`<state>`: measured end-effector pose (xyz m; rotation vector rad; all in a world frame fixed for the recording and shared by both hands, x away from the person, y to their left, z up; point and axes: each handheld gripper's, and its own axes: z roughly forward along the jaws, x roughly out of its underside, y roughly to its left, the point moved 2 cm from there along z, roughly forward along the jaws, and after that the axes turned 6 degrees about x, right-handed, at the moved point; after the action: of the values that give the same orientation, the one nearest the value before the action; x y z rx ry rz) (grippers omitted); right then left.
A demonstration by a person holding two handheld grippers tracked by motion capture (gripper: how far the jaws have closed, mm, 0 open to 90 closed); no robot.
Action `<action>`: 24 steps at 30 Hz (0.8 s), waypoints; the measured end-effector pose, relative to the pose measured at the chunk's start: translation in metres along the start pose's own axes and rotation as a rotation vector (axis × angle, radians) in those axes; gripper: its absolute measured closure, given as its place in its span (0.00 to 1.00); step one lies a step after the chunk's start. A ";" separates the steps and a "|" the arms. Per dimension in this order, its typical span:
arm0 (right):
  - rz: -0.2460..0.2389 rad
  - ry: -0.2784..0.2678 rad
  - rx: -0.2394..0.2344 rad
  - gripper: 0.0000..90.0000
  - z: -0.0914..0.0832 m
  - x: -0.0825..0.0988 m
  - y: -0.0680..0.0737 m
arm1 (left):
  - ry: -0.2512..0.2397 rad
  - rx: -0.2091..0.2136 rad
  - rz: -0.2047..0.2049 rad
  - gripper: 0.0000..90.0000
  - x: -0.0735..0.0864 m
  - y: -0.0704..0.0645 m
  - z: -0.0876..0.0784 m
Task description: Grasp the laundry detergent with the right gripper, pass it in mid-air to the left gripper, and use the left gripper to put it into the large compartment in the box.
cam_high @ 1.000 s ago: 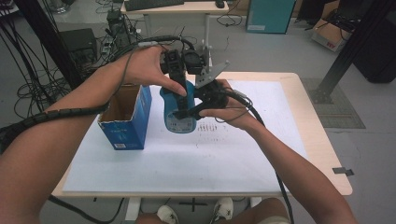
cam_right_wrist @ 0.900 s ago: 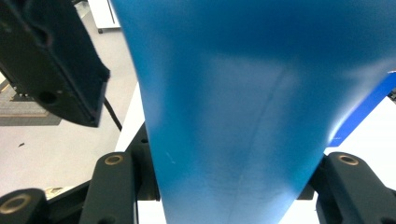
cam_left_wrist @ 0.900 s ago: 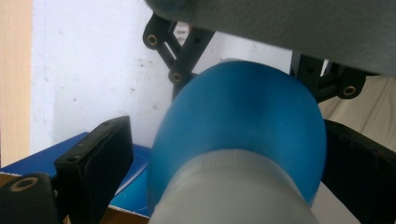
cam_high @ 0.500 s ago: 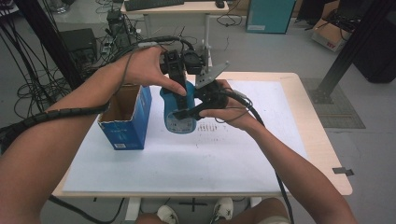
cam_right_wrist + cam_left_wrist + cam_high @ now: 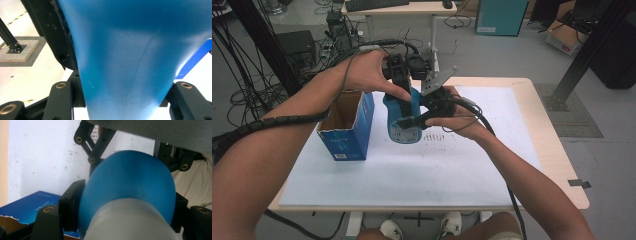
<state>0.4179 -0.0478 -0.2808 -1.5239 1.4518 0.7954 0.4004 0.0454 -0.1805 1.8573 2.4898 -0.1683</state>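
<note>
A blue plastic bottle (image 5: 404,122) with a pale ribbed cap hangs above the white sheet, between both hands. My left gripper (image 5: 401,97) comes down onto its top end. Its jaws have just been closing, and in the left gripper view its pads (image 5: 72,205) press on both sides of the bottle's (image 5: 130,182) blue shoulder just beyond the cap. My right gripper (image 5: 409,120) reaches in from the right and is shut across the bottle's body. In the right gripper view the blue body (image 5: 125,62) sits between the two black jaws.
An open blue carton (image 5: 347,127) stands on the white sheet (image 5: 412,175) just left of the bottle, its torn flap near the left jaw (image 5: 32,205). The wooden table's edge (image 5: 537,100) runs along the right. Cables and desks lie beyond the far edge.
Both hands and the bottle hold their places in the high view; nothing else has shifted.
</note>
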 end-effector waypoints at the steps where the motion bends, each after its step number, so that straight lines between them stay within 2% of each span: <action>1: 0.000 0.002 -0.003 0.49 0.000 0.000 0.000 | 0.003 -0.001 0.003 0.36 0.000 0.000 0.000; 14: -0.016 0.001 -0.009 0.49 0.004 0.002 0.002 | 0.014 0.010 -0.004 0.38 0.001 0.000 0.003; 24: -0.016 -0.003 -0.011 0.48 0.006 0.005 0.002 | 0.031 0.013 0.008 0.39 0.000 0.000 0.006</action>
<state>0.4168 -0.0450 -0.2883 -1.5396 1.4339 0.7969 0.4001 0.0446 -0.1865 1.8891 2.5070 -0.1570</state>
